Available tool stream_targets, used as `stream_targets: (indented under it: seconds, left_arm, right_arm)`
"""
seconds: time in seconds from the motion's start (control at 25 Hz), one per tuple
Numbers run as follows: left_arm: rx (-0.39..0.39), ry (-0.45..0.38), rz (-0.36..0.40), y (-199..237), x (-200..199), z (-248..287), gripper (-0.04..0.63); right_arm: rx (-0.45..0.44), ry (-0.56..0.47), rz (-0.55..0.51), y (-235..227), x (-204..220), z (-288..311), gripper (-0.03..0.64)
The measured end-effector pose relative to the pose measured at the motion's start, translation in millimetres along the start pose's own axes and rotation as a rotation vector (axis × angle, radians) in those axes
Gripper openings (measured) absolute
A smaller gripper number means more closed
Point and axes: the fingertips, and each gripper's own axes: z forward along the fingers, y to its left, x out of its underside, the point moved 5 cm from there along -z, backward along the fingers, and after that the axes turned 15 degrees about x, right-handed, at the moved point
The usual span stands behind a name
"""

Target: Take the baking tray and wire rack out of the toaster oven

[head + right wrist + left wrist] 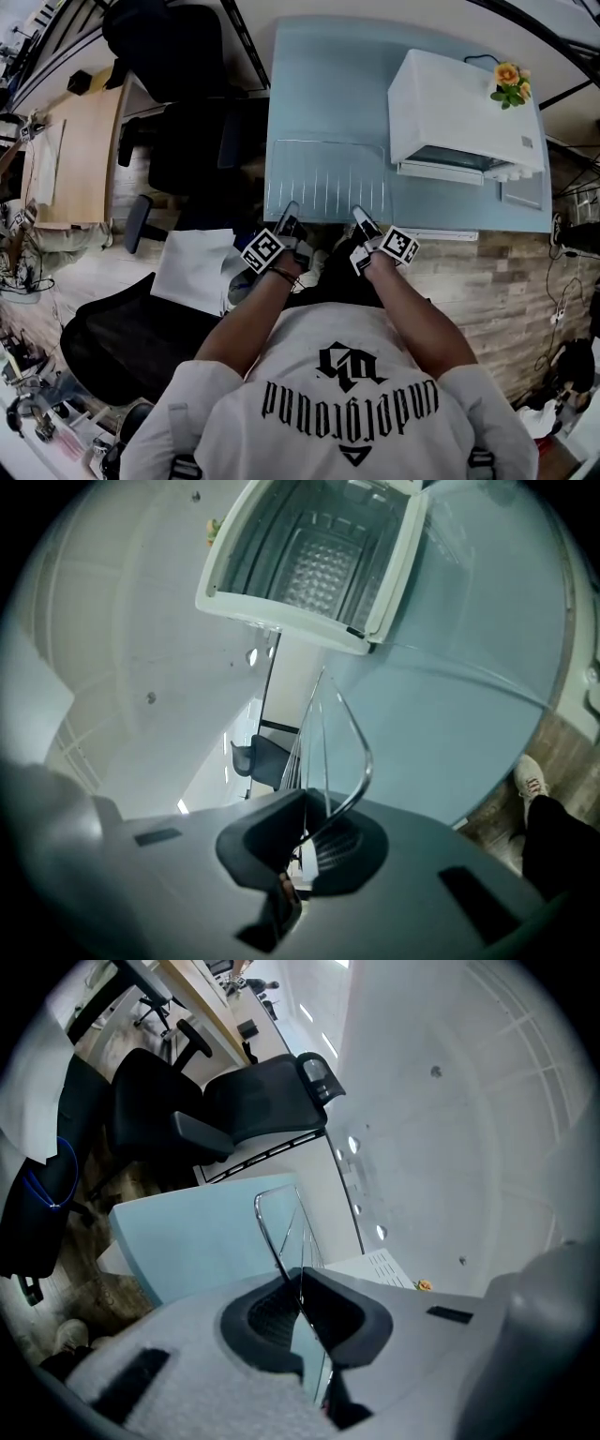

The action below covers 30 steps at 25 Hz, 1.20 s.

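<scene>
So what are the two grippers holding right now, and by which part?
The wire rack. The left gripper and the right gripper are each shut on the wire of its near edge, one toward each end.

Count from the head view. You hold two grippers: left gripper (289, 217) and right gripper (361, 220). Each carries one marker cube (264, 250), so two cubes. One rack (328, 178). One oven (464, 108), with one flower sprig (509, 82) on top. One blue table (319, 84). One wooden desk (89, 141). Three black chairs (112, 342) (192, 141) (164, 42).
</scene>
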Motion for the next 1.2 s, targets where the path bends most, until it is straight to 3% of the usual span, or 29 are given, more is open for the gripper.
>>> stream_targets:
  seconds: [0.16,1.2]
  left_arm:
    - [-0.017,0.012,0.000,10,1,4,0.009]
    - [-0.113,0.080,0.018,46,-3,27,0.023]
  right_arm:
    - [0.054,0.029,0.018,-12,1,7,0.005]
    - [0.074,0.090,-0.047,-27,-16,50,0.025]
